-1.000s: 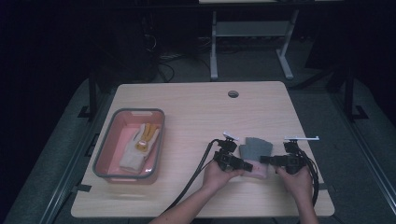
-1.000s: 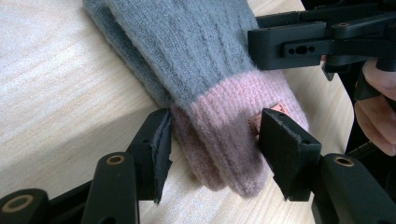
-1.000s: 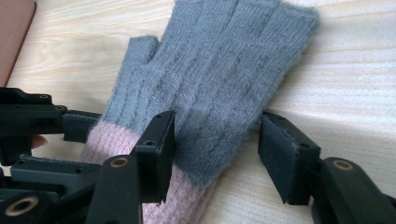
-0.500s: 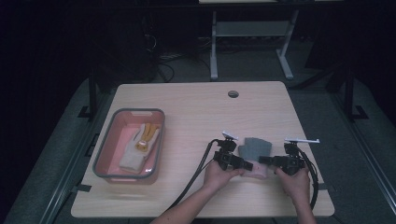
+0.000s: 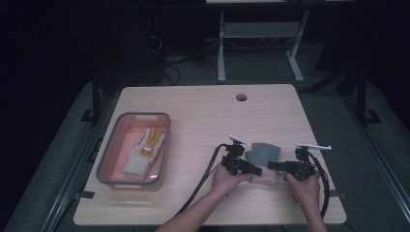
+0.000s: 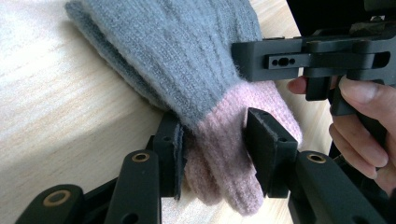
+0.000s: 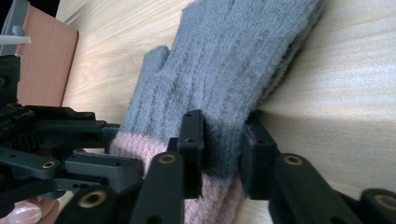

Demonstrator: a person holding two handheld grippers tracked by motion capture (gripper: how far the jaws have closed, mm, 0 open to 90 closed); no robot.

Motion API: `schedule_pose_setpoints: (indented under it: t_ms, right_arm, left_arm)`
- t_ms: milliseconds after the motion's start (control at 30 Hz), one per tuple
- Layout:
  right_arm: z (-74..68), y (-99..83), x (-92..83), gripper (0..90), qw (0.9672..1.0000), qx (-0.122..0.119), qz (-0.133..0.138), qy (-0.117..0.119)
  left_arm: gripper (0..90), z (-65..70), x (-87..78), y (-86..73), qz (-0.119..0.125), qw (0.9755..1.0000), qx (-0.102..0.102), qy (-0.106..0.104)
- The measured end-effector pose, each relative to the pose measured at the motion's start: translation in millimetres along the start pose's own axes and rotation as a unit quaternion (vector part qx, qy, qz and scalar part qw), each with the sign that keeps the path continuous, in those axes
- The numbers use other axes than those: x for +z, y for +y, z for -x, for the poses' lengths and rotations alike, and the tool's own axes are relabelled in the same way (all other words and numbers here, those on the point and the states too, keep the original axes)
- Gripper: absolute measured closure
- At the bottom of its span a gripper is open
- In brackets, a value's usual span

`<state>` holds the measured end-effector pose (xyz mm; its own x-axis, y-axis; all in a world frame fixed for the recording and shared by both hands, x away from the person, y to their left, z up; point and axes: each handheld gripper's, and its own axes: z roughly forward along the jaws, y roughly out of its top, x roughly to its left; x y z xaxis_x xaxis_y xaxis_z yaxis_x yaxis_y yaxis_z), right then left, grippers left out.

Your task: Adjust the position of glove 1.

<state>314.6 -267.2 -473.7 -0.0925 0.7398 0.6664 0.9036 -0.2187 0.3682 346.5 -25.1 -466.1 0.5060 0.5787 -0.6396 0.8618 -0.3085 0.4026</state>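
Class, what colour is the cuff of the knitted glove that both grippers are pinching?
Pink; the cuff shows best in the left gripper view.

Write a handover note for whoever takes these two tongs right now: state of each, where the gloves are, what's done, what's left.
Left tongs: jaws have just been closing, now pinching the pink cuff of the grey knitted wool glove.
Right tongs: jaws have just been closing too, now gripping the same glove's edge near the cuff.
Glove lies flat on the pale wooden table.
Done: a white and yellow work glove lies in the pink plastic bin with grey rim.
Left: probably lift the grey glove into that bin.
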Motion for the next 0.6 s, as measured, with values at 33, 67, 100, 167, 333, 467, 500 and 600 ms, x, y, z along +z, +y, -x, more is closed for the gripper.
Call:
schedule_pose_setpoints:
  t_ms: [33,67,100,167,333,467,500,600]
  right_arm:
    - [-0.4,0.0,-0.1,75.3,1.0,-0.002,0.001,-0.001]
    - [-1.0,0.1,-0.3,75.8,1.0,-0.005,0.001,-0.001]
    - [-1.5,0.1,-0.5,76.2,1.0,-0.006,0.001,-0.002]
    - [-2.8,0.0,-1.3,76.6,1.0,-0.007,0.003,0.0]
    - [-7.3,-0.3,-2.5,77.0,0.9999,-0.015,0.005,0.003]
    - [-11.2,-0.4,-3.1,77.2,0.9997,-0.021,0.008,0.006]
    - [-11.7,-0.5,-3.6,77.3,0.9997,-0.023,0.008,0.009]
    - [-14.6,-0.9,-4.8,77.4,0.9996,-0.022,0.01,0.015]
  left_arm:
    - [59.1,0.3,0.0,0.1,0.002,1.0,0.0,-0.001]
    - [59.6,0.4,-0.3,0.3,0.001,1.0,0.001,0.0]
    - [60.0,0.8,-0.7,0.5,0.001,1.0,0.003,0.0]
    - [60.5,1.3,-1.6,0.6,0.001,1.0,0.006,0.001]
    - [61.1,1.1,-5.5,0.8,-0.003,0.9998,0.018,0.005]
    - [61.6,0.2,-8.9,0.1,-0.002,0.9998,0.021,0.006]
    - [62.0,0.2,-9.9,0.0,0.0,0.9998,0.02,0.006]
    - [62.8,-0.1,-13.2,-0.1,0.002,0.9998,0.021,0.004]
